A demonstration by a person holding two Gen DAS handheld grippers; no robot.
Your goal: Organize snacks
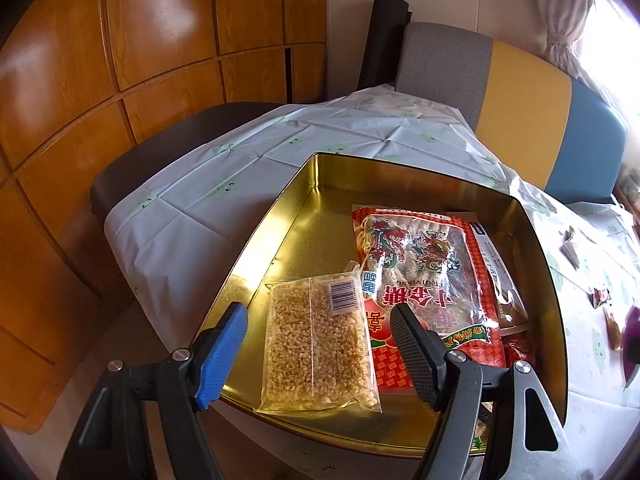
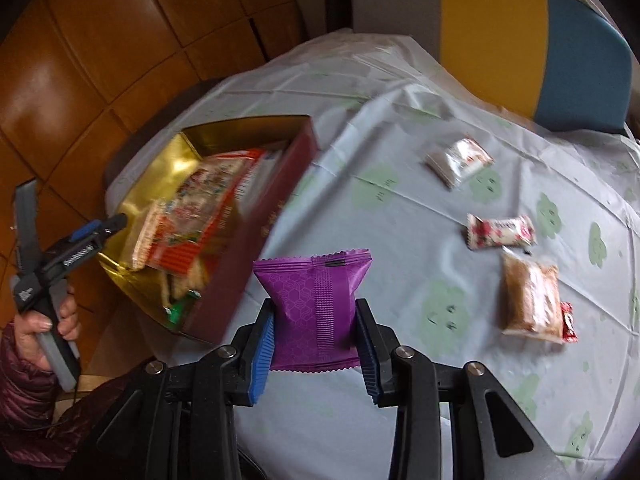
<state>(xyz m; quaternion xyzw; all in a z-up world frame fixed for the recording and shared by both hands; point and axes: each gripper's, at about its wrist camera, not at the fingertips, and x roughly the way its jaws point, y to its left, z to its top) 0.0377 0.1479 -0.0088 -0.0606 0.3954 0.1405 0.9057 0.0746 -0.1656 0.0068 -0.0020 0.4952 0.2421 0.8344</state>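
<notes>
Right tongs [image 2: 316, 344] pinching purple packet [image 2: 316, 312] above tablecloth [image 2: 400, 240], wrist view only; loose snacks [image 2: 500, 231] at two o'clock. Left tongs [image 1: 316, 354] spread over rice-cake bag [image 1: 316, 344] in gold tin [image 1: 304, 216]; red bag [image 1: 432, 280] at one o'clock.

One tin [image 1: 400, 172], eight snack packets [image 2: 316, 312].

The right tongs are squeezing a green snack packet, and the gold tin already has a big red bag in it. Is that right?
Almost. The snack packet squeezed in the right tongs is purple, not green; the right wrist view shows it clearly. The rest holds: the gold tin already has a big red bag in it.
</notes>
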